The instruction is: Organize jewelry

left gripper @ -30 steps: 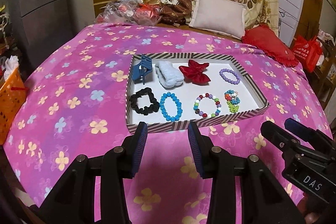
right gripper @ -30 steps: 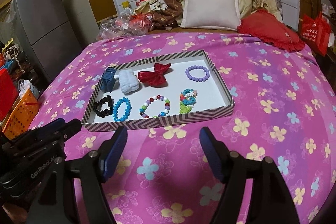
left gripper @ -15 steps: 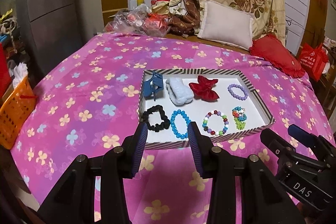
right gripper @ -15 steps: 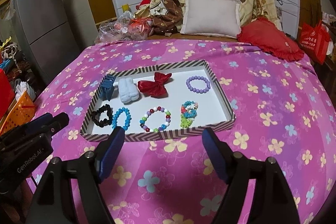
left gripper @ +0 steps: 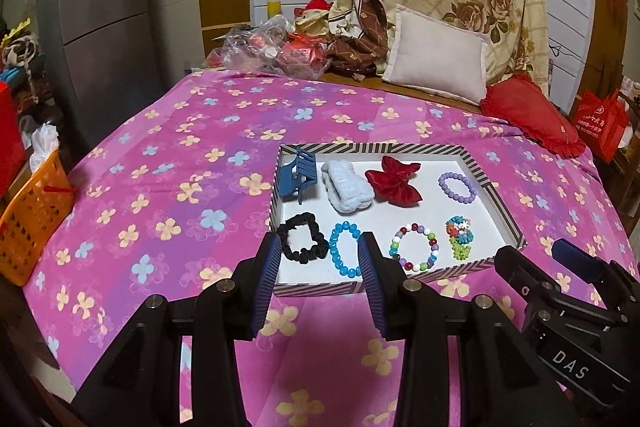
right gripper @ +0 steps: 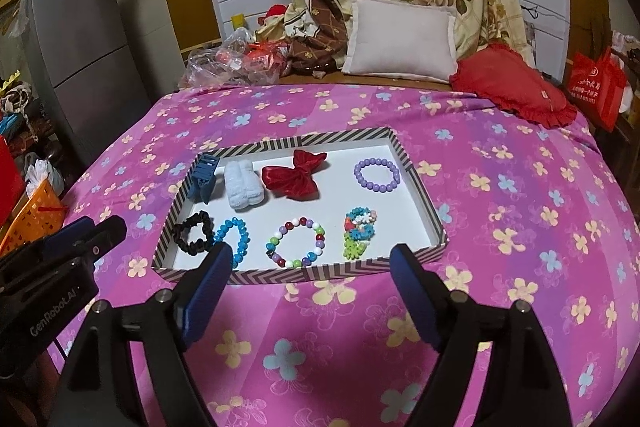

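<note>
A shallow striped tray (left gripper: 502, 203) (right gripper: 424, 195) lies on the pink flowered bedspread. In it are a blue claw clip (left gripper: 298, 175), a white scrunchie (left gripper: 347, 187), a red bow (left gripper: 394, 181), a purple bead bracelet (left gripper: 457, 187), a black scrunchie (left gripper: 302, 242), a blue bead bracelet (left gripper: 345, 254), a multicolour bead bracelet (left gripper: 414, 253) and a colourful flower-bead piece (left gripper: 460, 237). My left gripper (left gripper: 318, 267) is open and empty, above the tray's near edge. My right gripper (right gripper: 310, 287) is wide open and empty, in front of the tray.
An orange basket (left gripper: 30, 215) stands off the bed's left side. A white pillow (left gripper: 436, 61), a red cushion (left gripper: 532, 117) and plastic bags (left gripper: 272, 47) lie at the far end. A grey fridge (left gripper: 100, 23) is at the left, a red bag (left gripper: 600, 123) at the right.
Both grippers have drawn back and up from the tray, so it sits smaller and farther in view. The jaws have kept their opening. Nothing in the tray has moved.
</note>
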`<state>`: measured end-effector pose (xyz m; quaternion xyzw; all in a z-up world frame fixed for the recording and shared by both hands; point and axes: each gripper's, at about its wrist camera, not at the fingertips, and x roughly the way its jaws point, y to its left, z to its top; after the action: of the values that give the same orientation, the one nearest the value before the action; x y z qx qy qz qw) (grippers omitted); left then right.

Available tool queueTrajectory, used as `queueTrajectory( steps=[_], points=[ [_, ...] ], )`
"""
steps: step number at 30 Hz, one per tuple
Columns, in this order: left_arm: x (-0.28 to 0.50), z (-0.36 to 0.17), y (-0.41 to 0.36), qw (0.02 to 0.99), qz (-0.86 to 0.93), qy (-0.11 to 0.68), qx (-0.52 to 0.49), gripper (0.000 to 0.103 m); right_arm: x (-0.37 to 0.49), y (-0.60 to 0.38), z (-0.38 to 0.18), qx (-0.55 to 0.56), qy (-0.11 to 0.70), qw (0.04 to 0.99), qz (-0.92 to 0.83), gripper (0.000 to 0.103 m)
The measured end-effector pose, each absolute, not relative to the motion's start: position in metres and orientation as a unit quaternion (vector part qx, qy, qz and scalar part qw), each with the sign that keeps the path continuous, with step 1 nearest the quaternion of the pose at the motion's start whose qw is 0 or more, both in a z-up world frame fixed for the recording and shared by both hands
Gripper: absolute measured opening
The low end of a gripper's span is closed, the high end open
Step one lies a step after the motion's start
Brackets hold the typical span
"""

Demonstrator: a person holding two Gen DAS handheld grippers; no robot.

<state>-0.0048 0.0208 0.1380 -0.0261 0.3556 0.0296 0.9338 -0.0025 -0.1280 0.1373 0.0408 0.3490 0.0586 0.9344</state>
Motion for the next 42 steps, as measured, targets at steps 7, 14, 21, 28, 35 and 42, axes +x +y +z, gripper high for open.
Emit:
queueTrajectory(
  steps=[7, 14, 21, 28, 35, 42],
  points=[
    [-0.002, 0.137, 0.021, 0.933, 0.032, 0.357, -0.031, 0.030, -0.001, -0.127, 0.137, 0.035, 0.348, 0.935, 0.058, 0.084],
    [-0.006, 0.137, 0.015, 0.935, 0.029, 0.352, -0.023, 0.029, -0.002, -0.127, 0.137, 0.031, 0.348, 0.936, 0.054, 0.084],
    [-0.008, 0.138, 0.014, 0.936, 0.027, 0.351, -0.024, 0.029, -0.005, -0.130, 0.138, 0.032, 0.346, 0.936, 0.050, 0.084],
    [-0.006, 0.139, 0.015, 0.935, 0.028, 0.353, -0.025, 0.030, -0.002, -0.132, 0.140, 0.034, 0.346, 0.936, 0.048, 0.084],
    [-0.003, 0.141, 0.013, 0.936, 0.030, 0.349, -0.023, 0.029, -0.001, -0.131, 0.141, 0.031, 0.348, 0.936, 0.048, 0.084],
    [-0.003, 0.141, 0.011, 0.938, 0.032, 0.346, -0.021, 0.029, 0.000, -0.130, 0.141, 0.031, 0.348, 0.936, 0.049, 0.084]
  ],
)
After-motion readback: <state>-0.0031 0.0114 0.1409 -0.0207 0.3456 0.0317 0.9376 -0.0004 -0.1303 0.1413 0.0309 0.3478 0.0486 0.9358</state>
